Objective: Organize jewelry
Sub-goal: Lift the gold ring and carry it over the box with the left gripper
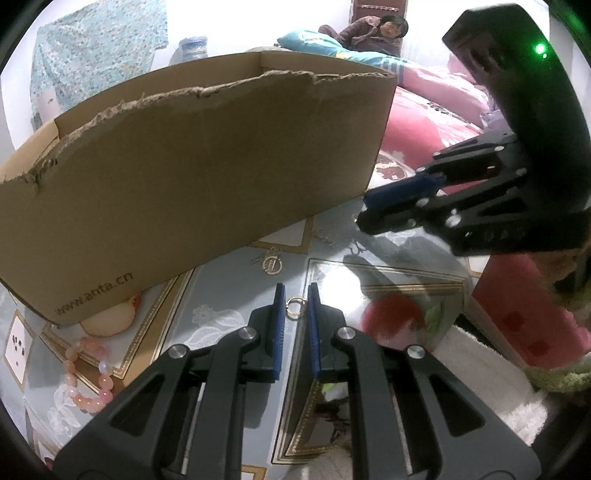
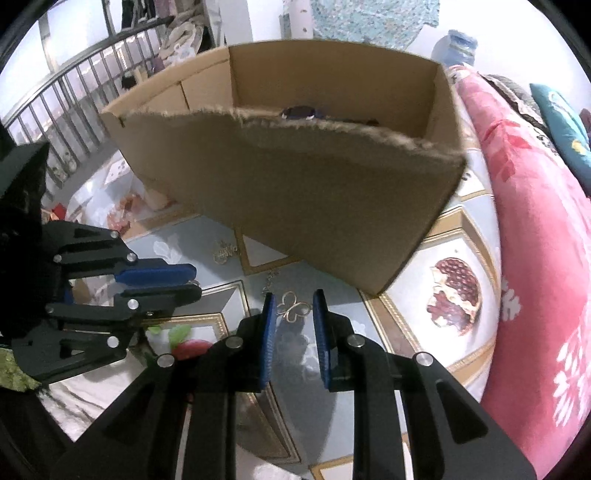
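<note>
A torn-edged cardboard box [image 1: 192, 162] stands on the patterned tablecloth; it also shows in the right wrist view [image 2: 295, 192], with a dark item [image 2: 299, 112] inside. My left gripper [image 1: 296, 306] is open, its blue pads on either side of a small gold ring [image 1: 295, 307] lying on the cloth. My right gripper [image 2: 294, 308] is open around a gold butterfly-shaped pendant [image 2: 293, 308] on a thin chain [image 2: 270, 278]. A pink bead bracelet [image 1: 85, 373] lies at the left. A gold round pendant [image 1: 271, 263] lies in front of the box; it also shows in the right wrist view [image 2: 224, 252].
A pink quilt [image 2: 535, 258] borders the table on the right. A person [image 1: 373, 33] sits behind on the bed. A white fluffy cloth [image 1: 491, 384] and red packet [image 1: 524, 314] lie at the near right. A railing [image 2: 66, 103] runs along the far left.
</note>
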Action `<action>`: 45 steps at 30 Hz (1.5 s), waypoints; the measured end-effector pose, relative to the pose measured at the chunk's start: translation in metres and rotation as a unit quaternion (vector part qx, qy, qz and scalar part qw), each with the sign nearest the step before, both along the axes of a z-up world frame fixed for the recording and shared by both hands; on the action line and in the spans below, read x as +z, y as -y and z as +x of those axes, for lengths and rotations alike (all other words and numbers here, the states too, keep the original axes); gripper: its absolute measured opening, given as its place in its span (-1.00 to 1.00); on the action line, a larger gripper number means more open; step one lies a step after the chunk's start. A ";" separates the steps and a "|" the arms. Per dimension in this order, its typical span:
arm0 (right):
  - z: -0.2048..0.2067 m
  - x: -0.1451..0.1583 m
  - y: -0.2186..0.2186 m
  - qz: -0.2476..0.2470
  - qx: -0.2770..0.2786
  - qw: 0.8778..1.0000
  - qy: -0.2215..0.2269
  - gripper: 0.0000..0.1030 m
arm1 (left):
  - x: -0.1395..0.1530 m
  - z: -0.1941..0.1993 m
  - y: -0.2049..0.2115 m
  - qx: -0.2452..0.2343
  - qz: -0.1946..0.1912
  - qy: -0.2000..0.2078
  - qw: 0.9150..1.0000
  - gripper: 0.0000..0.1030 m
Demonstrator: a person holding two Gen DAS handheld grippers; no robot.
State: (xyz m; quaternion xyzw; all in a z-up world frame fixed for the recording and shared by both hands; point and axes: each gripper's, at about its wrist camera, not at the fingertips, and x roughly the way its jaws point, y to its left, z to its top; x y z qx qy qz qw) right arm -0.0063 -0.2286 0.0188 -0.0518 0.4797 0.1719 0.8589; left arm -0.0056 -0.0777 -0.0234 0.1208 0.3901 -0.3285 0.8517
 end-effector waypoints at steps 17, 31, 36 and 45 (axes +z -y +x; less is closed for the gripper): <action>-0.027 0.091 0.007 0.096 0.013 0.989 0.116 -0.61 | 0.076 -0.023 -0.024 -0.011 -0.051 0.085 0.995 -0.79; 0.075 0.085 -0.018 0.077 -0.016 0.994 0.078 -0.61 | 0.110 0.097 -0.017 0.052 -0.054 0.040 0.996 -0.79; 0.109 0.070 -0.020 0.063 -0.028 0.996 0.049 -0.61 | 0.097 0.134 -0.008 0.064 -0.042 0.002 0.997 -0.79; 0.128 0.081 -0.002 0.104 -0.041 0.992 0.055 -0.41 | 0.097 0.153 -0.012 0.098 -0.068 -0.011 0.993 -0.77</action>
